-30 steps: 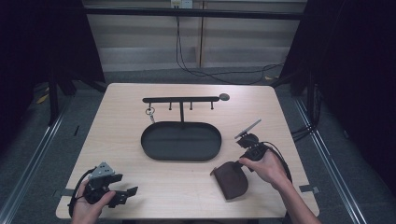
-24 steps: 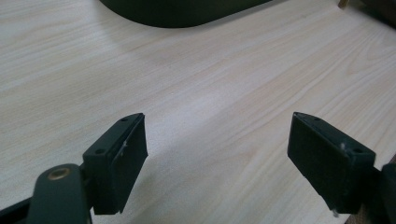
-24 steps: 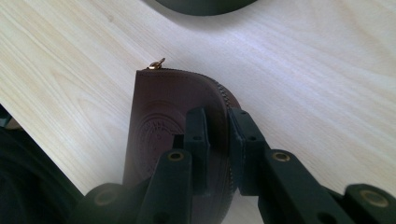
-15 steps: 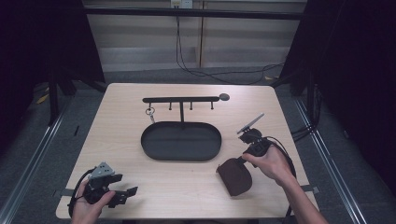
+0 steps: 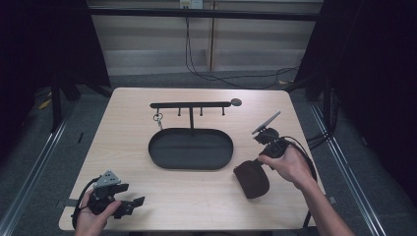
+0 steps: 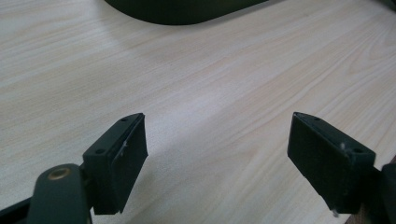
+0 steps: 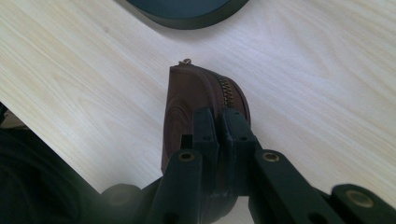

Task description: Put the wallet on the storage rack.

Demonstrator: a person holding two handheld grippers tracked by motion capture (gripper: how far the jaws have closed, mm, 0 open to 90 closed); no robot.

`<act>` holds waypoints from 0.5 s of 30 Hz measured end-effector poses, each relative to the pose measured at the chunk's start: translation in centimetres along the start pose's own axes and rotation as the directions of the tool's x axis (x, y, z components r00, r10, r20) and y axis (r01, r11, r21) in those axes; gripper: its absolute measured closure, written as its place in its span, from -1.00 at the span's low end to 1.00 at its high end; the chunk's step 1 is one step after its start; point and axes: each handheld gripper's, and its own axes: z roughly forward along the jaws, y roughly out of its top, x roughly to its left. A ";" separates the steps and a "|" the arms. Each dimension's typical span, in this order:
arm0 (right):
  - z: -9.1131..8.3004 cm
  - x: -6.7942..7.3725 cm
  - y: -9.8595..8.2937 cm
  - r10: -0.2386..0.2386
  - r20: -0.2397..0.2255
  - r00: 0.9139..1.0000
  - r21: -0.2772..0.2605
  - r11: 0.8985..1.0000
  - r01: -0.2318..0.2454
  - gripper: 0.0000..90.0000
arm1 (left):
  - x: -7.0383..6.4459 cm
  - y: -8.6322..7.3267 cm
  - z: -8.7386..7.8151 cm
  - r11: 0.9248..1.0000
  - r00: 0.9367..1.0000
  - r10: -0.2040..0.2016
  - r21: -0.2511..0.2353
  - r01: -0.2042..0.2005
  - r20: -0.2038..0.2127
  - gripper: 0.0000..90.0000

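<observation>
Brown leather pouch (image 5: 252, 178), pinched in the right tongs (image 5: 259, 162), has shifted a little to the right and farther from the near edge than it was a second ago, and the right hand (image 5: 290, 164) has moved with it; the left tongs (image 5: 129, 206) sit where they were, at the near left corner, jaws spread wide with nothing between them.

Pale wood-grain table (image 5: 123, 142) carries a black oval tray (image 5: 191, 149) at its middle, with a black hook rail (image 5: 191, 104) just beyond it and a key ring (image 5: 158, 118) hanging from it. Grey floor and cables lie behind, dark at both sides.

In the right gripper view the pouch (image 7: 196, 102) is rounded, standing on edge near the tray's right end, with a brass zip along its curved top and a small ring at one end.
</observation>
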 end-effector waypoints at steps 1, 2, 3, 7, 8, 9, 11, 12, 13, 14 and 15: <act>0.0 0.0 0.0 0.000 0.000 1.000 0.000 1.000 0.000 0.90 | 0.0 0.0 0.0 1.000 1.000 0.000 0.000 0.000 0.000 -0.56; -0.2 0.0 0.2 -0.003 0.007 1.000 0.002 1.000 0.003 0.90 | 0.0 0.0 0.0 1.000 1.000 0.000 0.000 0.000 0.002 -0.56; -0.2 0.0 0.2 -0.003 0.007 1.000 0.002 1.000 0.003 0.90 | 0.0 0.0 0.0 1.000 1.000 0.000 0.000 0.000 0.003 -0.56; -0.8 0.2 0.6 -0.003 0.028 1.000 0.019 1.000 0.003 0.91 | 0.0 0.0 0.0 1.000 1.000 0.003 0.000 -0.003 0.002 -0.56; -0.8 0.2 0.6 -0.003 0.028 1.000 0.019 1.000 0.003 0.91 | 0.0 0.0 0.0 1.000 1.000 0.003 0.001 -0.003 0.004 -0.56; -0.9 0.3 0.7 0.001 0.028 1.000 0.022 1.000 -0.002 0.91 | 0.0 0.0 0.0 1.000 1.000 0.002 0.001 -0.002 0.006 -0.56; -1.0 0.2 0.8 -0.006 0.036 0.999 0.025 1.000 0.005 0.91 | 0.0 0.0 0.0 1.000 1.000 0.002 0.001 -0.002 0.003 -0.56; -1.2 0.2 1.0 -0.001 0.039 0.999 0.031 1.000 0.000 0.91 | 0.0 0.0 0.0 1.000 1.000 0.003 0.001 -0.003 0.003 -0.56; -1.4 0.2 1.1 0.002 0.046 0.999 0.029 1.000 -0.004 0.92 | 0.0 0.0 0.0 1.000 1.000 0.003 0.001 -0.003 0.003 -0.56; -1.5 0.2 1.1 0.005 0.045 0.999 0.030 1.000 -0.006 0.92 | 0.0 0.0 0.0 1.000 1.000 0.000 0.001 0.000 0.006 -0.56; -1.5 0.2 1.1 0.005 0.045 0.999 0.030 1.000 -0.006 0.92 | 0.0 0.0 0.1 1.000 1.000 -0.003 0.001 0.003 0.008 -0.56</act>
